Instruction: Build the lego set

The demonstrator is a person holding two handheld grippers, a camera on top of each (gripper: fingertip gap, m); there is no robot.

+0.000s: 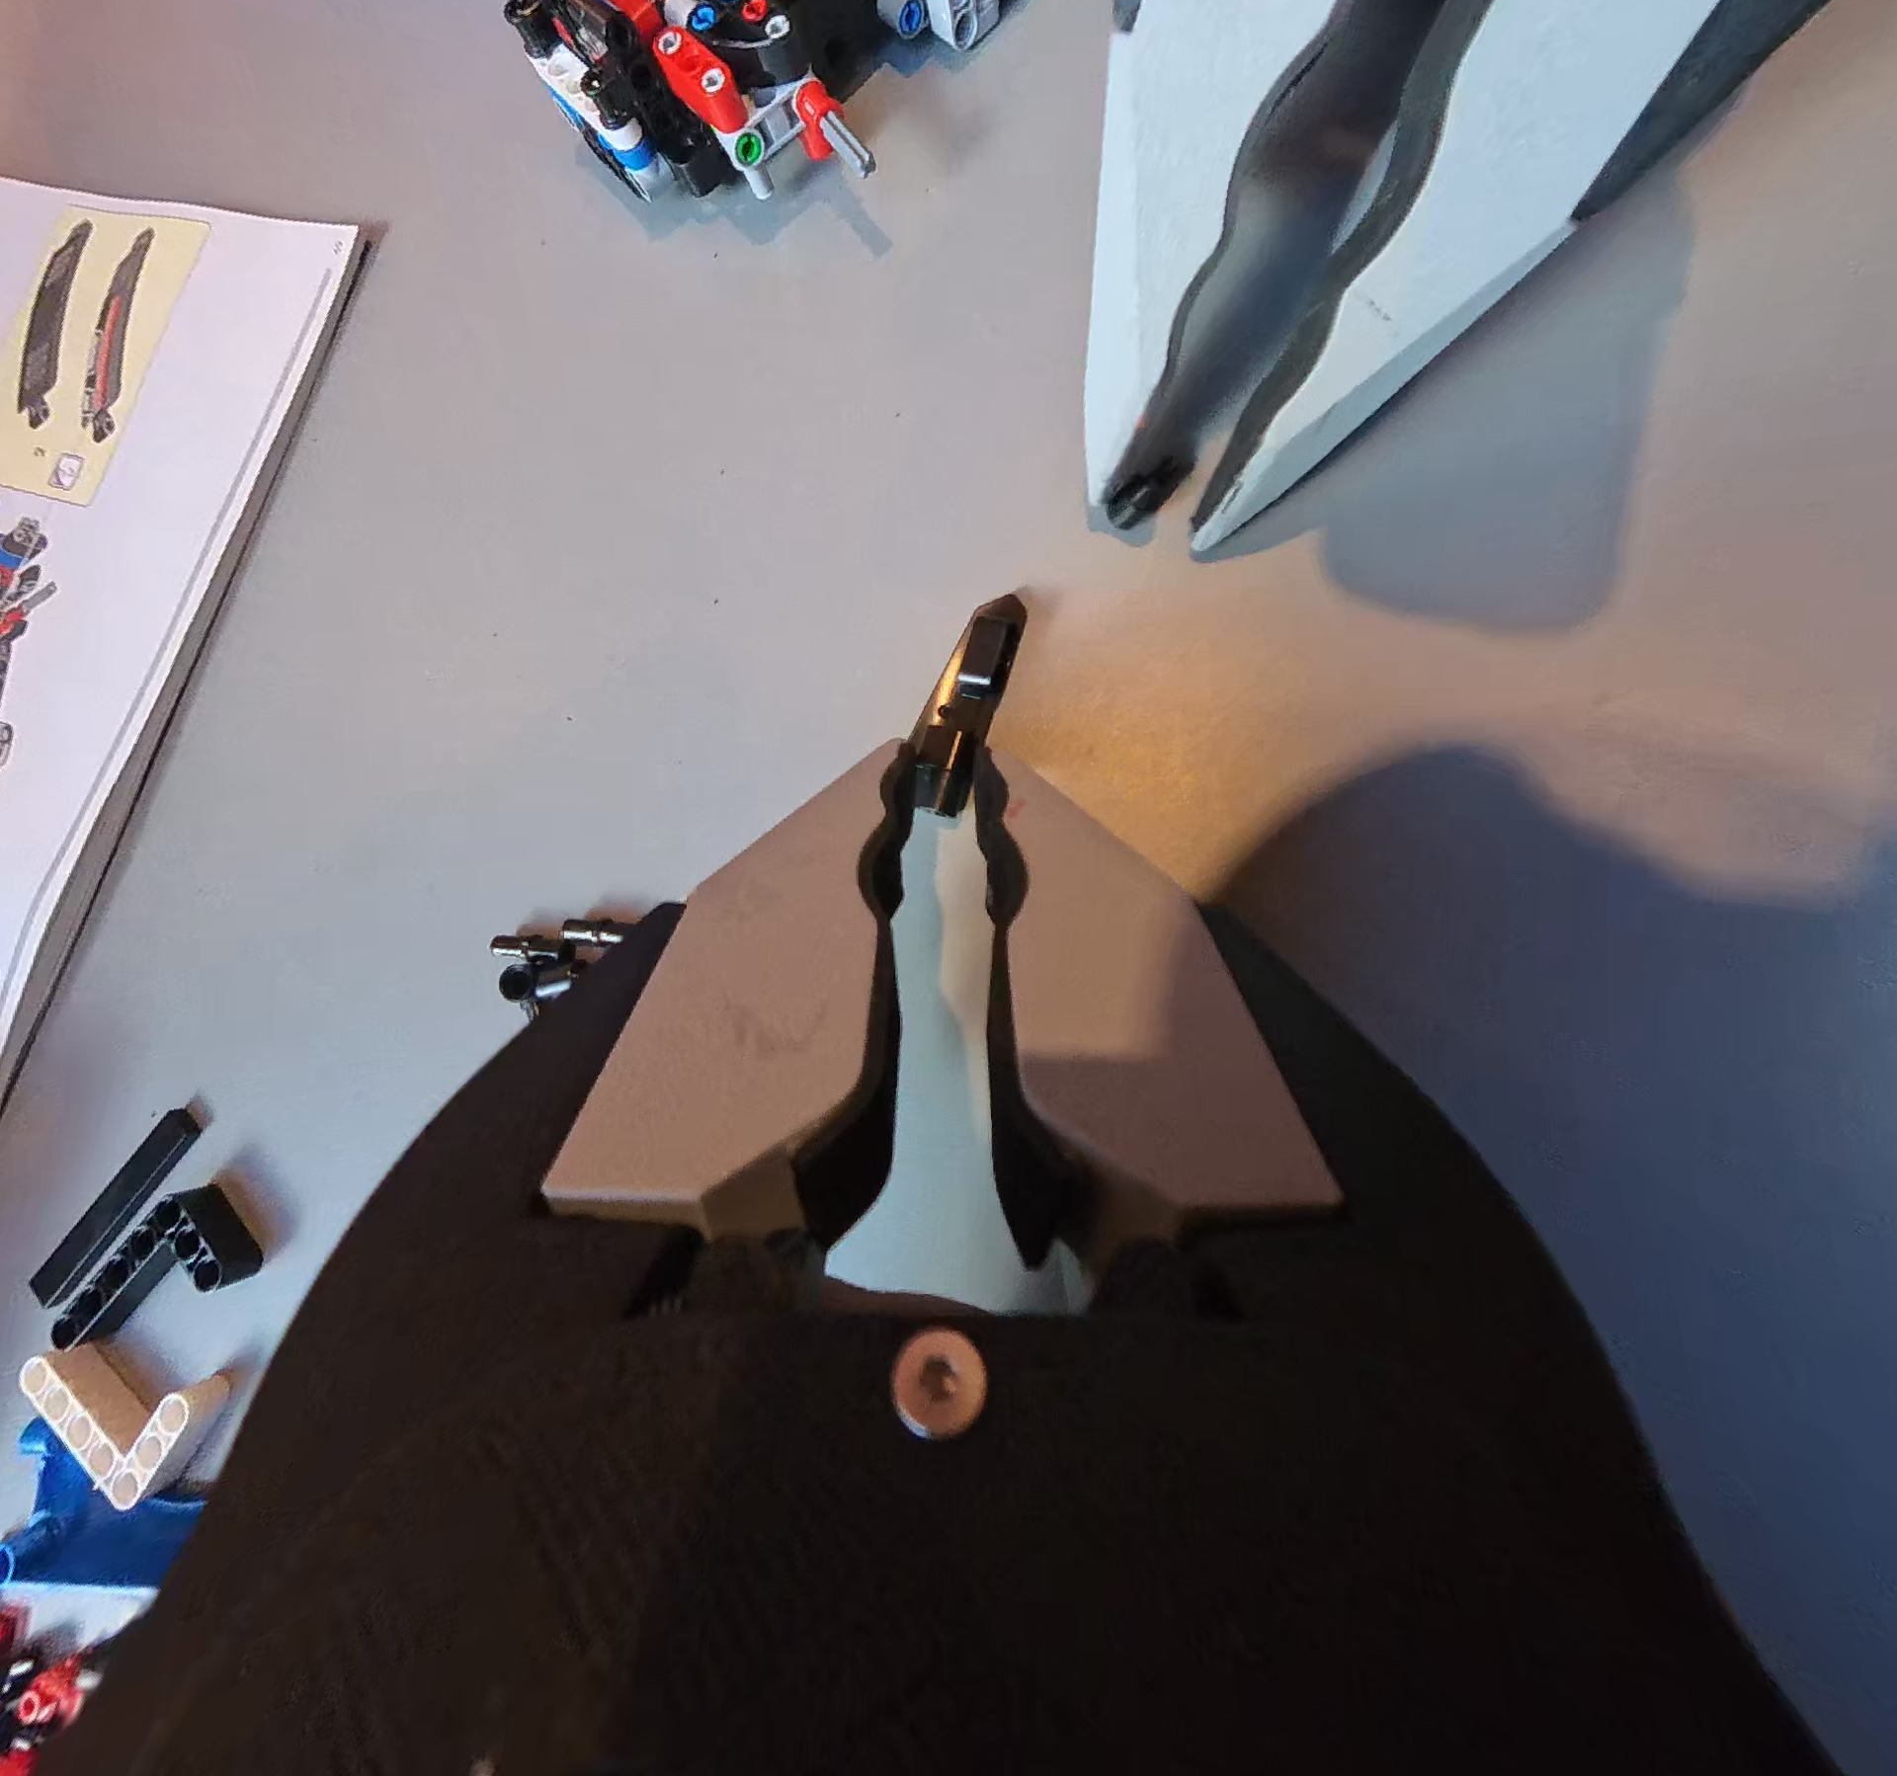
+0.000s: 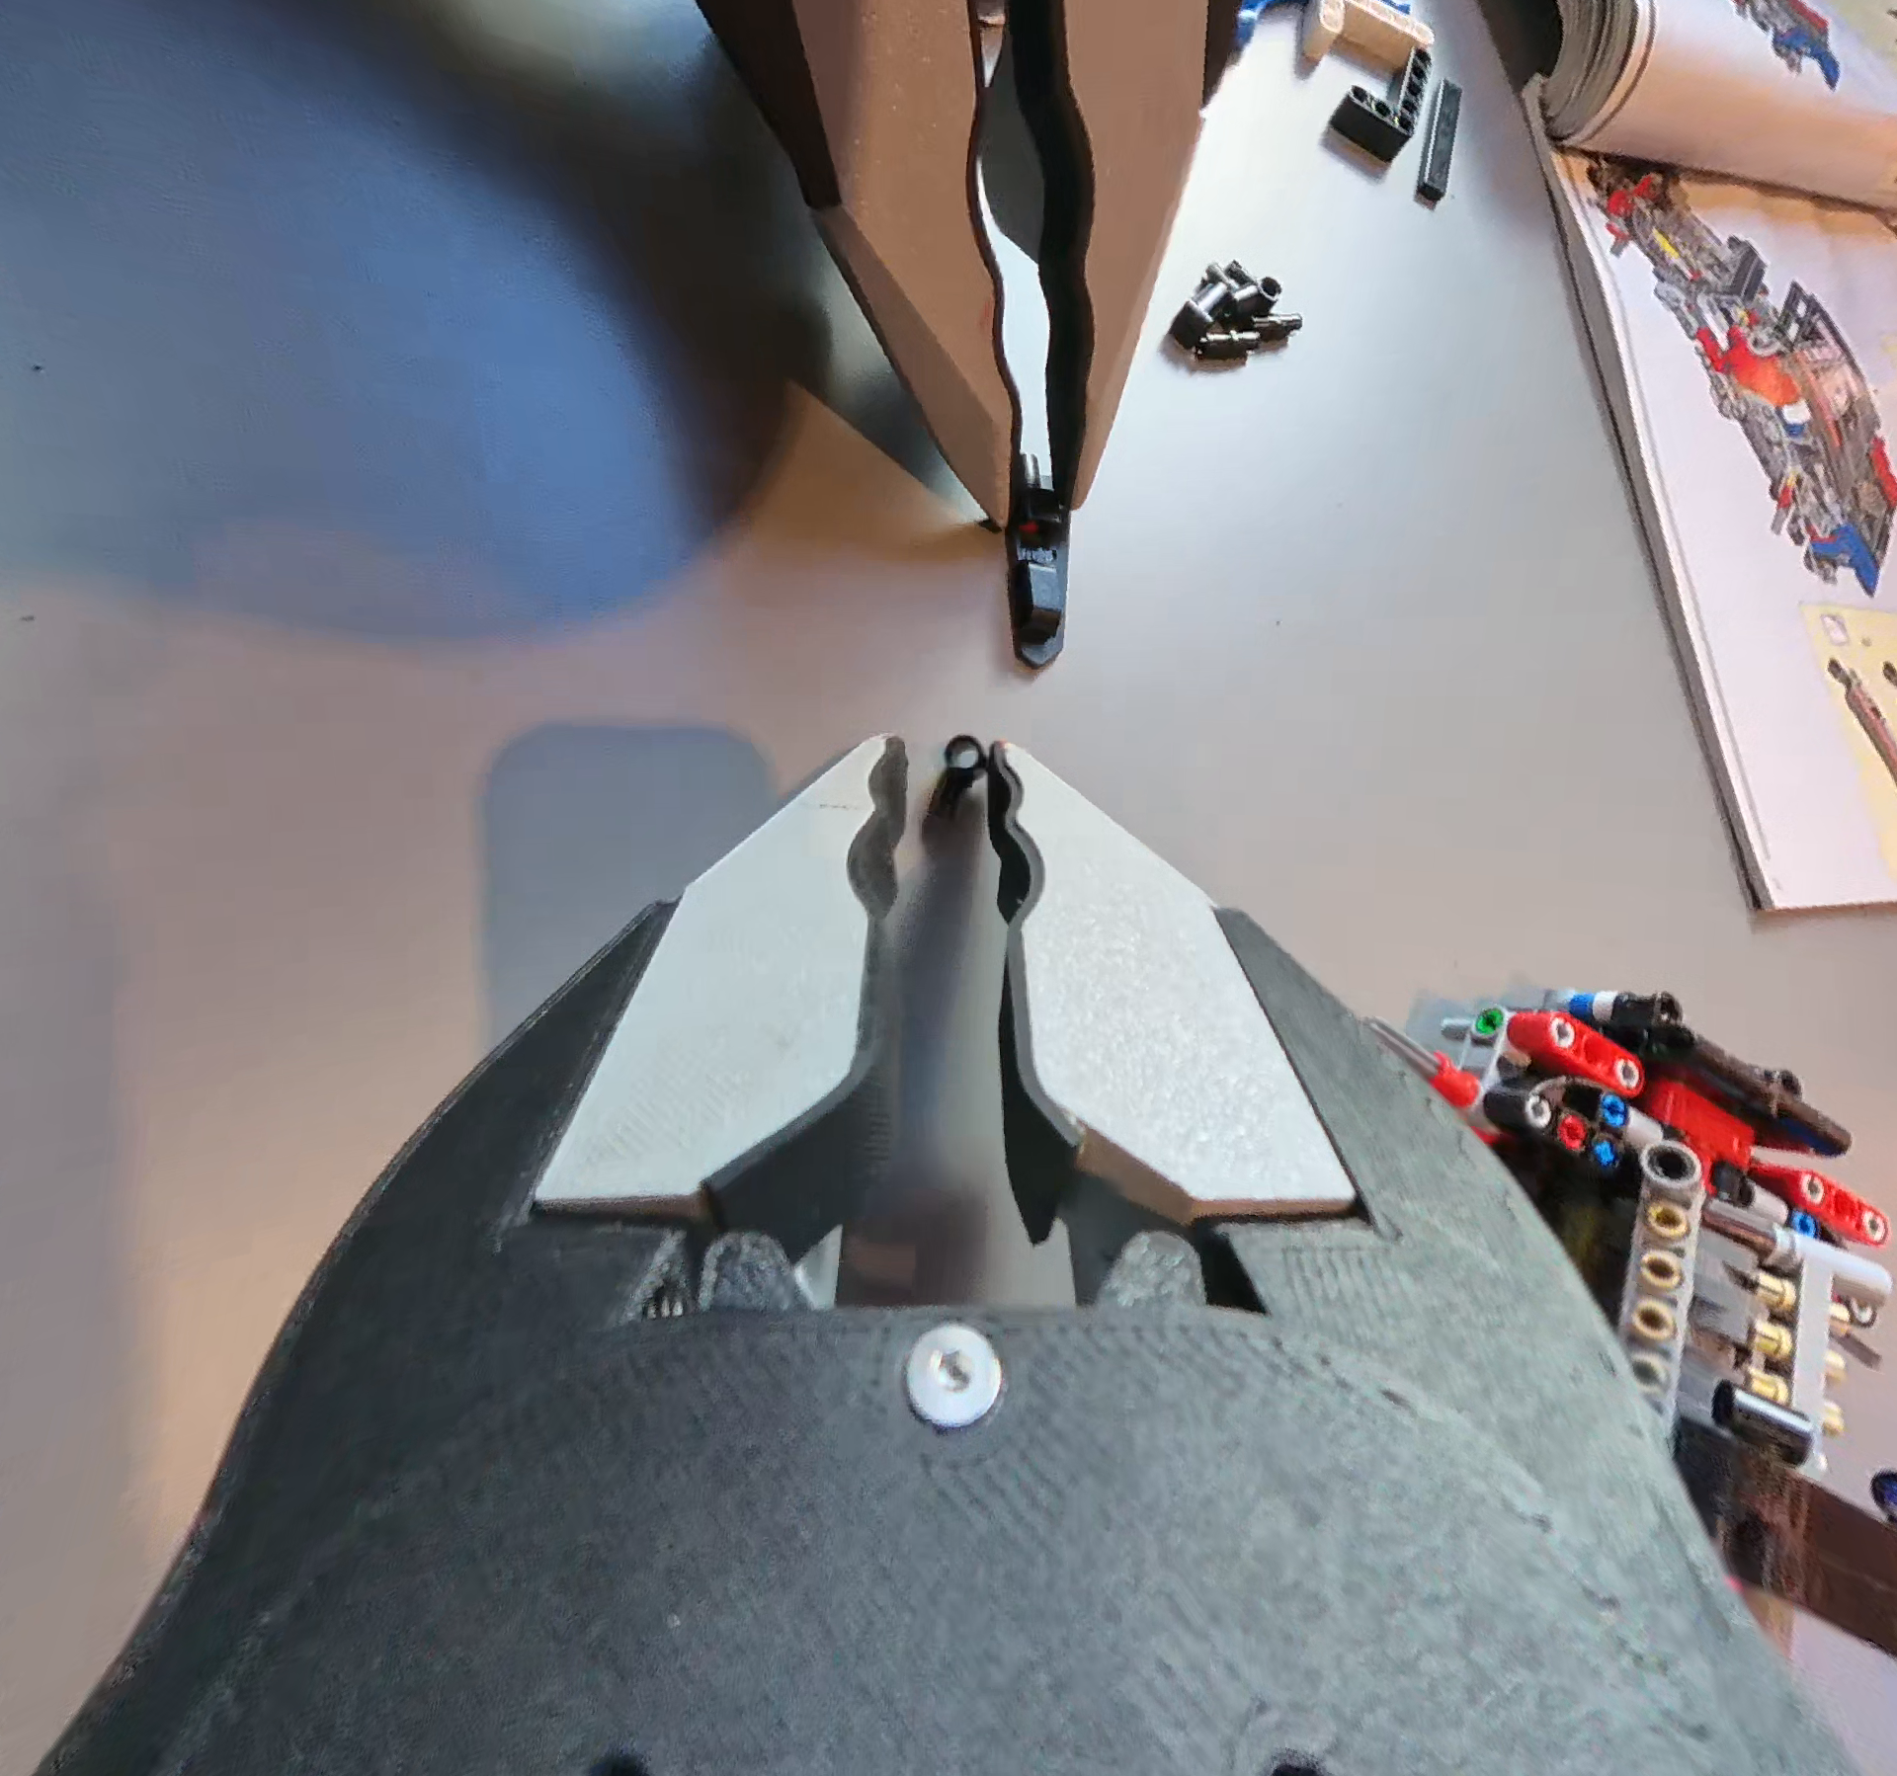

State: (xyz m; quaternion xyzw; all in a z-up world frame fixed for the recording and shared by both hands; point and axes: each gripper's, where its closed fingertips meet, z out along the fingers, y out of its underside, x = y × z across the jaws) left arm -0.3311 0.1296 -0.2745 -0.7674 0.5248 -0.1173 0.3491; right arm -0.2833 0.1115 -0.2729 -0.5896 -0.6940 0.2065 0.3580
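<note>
My left gripper is shut on a small black connector piece that sticks out past its tips, just above the grey table. It also shows in the right wrist view, held by the left gripper. My right gripper faces it, a short gap away, shut on a small black pin. The right gripper also shows in the left wrist view, with the pin at its tip. The partly built red, black and grey model stands at the back and also shows in the right wrist view.
An open instruction booklet lies at the left, also showing in the right wrist view. Loose black pins, a black L-beam, a tan L-beam and blue parts lie near it. Across from one pair of fingers to the other is roughly 6 centimetres. To reach the black L-beam in a straight line is about 20 centimetres for my left fingers, about 25 centimetres for my right. It turns up in the right wrist view as well.
</note>
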